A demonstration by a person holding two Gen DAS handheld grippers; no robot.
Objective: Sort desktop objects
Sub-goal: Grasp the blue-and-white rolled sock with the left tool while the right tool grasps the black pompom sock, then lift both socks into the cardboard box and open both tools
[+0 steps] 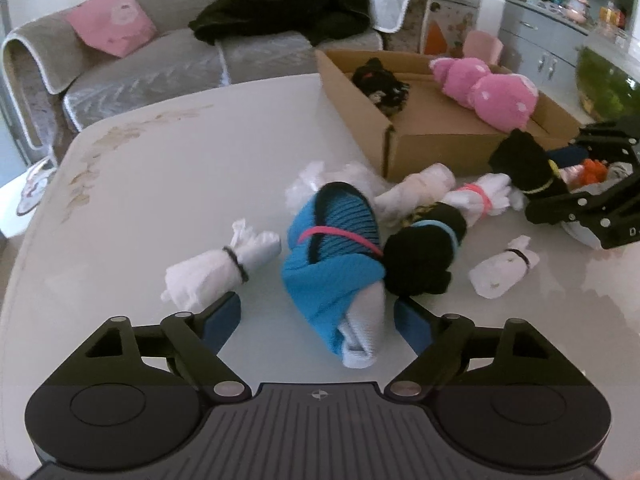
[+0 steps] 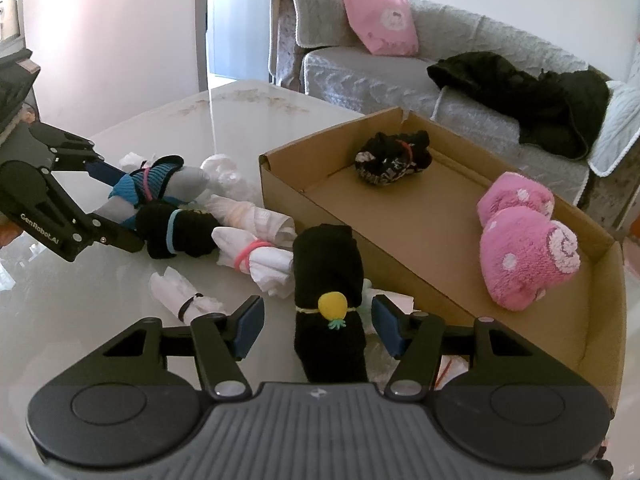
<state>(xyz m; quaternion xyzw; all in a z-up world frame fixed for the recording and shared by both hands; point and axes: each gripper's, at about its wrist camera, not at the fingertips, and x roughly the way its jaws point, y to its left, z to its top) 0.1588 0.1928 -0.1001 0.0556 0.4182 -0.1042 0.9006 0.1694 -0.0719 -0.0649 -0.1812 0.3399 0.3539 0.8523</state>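
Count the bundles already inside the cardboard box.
2. A black patterned bundle lies near the far end of the box, and a pink fluffy bundle lies at the nearer end. The near wall may hide something low.

- The left wrist view is taken from just behind the left tongs (image 1: 318,320), angled down across the worktop (image 1: 160,184) toward the sofa (image 1: 168,64).
- The right wrist view is taken from behind the right tongs (image 2: 318,326), close over the cardboard box (image 2: 440,280).
- The box, the bundles and the sofa are shared by both views.
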